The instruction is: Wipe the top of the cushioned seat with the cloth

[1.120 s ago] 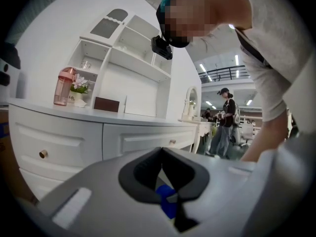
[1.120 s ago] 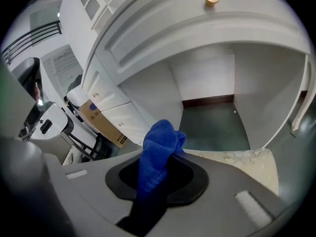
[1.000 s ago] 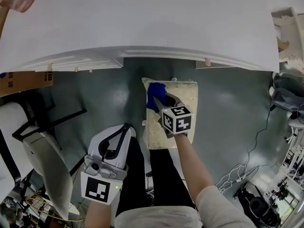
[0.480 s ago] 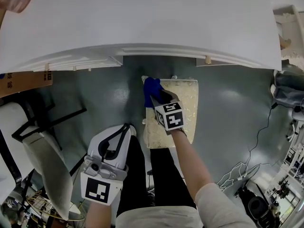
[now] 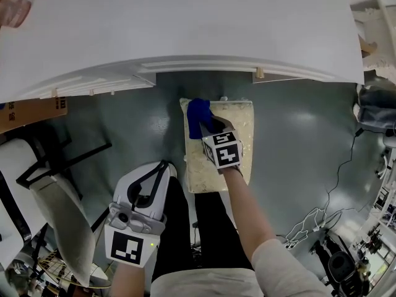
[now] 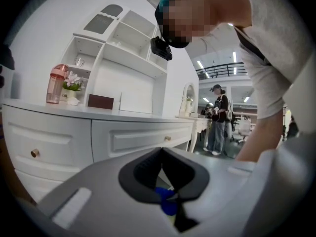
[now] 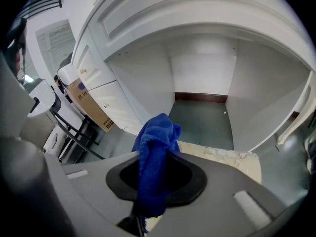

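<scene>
two grippers are in play, but only one does the work. the right gripper [image 5: 210, 129] is clamped on the blue cloth [image 5: 198, 117], with a bunched wad standing out past its jaws in the right gripper view. it holds the wad low over the far left corner of the cushioned seat [image 5: 240, 124], so fabric rather than jaw meets the cream top; from above i cannot tell whether it actually presses down. i judge the wiping to be under way, with the near half and the right side of the top left to cover. the left gripper [image 5: 162, 166] hangs back beside the person's leg, well apart from the seat, jaws together on nothing; the blue speck seen past them is the cloth further off. that seems a sensible place to park it, clear of the wiping path. the seat stands on the grey floor [image 5: 297, 141] just before the knee space of a white dressing table [image 5: 185, 23], whose front edge overhangs near the seat's far end, so a long forward stroke could bump it. a cardboard box [image 5: 28, 107] lies off to the left, cables [image 5: 309, 218] trail on the right, and a pink bottle [image 6: 57, 83] stands on the table top.
</scene>
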The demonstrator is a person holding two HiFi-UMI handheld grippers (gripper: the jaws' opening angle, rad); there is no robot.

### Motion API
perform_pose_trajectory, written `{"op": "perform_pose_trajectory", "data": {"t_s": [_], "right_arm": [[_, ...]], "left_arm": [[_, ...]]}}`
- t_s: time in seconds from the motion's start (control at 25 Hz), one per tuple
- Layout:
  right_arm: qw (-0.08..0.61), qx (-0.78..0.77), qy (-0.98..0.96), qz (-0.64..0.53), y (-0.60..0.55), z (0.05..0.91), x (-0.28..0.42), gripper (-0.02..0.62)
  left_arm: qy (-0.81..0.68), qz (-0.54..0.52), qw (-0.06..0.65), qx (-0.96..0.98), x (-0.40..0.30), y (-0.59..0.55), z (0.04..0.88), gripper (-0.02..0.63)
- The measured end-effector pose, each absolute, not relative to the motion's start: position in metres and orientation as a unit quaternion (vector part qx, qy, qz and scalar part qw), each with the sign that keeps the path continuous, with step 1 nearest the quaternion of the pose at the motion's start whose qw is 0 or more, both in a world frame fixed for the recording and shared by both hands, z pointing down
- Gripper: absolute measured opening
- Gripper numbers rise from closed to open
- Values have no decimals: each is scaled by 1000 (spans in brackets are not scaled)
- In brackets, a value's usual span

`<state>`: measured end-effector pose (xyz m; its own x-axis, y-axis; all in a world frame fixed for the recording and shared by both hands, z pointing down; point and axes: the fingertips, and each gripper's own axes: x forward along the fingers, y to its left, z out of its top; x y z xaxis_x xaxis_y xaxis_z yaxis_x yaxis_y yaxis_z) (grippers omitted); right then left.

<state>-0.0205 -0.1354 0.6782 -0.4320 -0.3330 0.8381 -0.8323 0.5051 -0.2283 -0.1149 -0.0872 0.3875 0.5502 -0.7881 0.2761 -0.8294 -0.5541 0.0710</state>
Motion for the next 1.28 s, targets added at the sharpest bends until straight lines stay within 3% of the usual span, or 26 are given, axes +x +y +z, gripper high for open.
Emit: {"op": "perform_pose_trajectory", "data": {"t_s": [0.76,1.28], "right_arm": [[376,447,-733,348,-149,683,104,72],[376,470,-713,361,-148,684,149,69]], "left_arm": [[-437,109,96,888,-73,-106,392,0],[-431,111,97,890,-64,-107,393,0]]}}
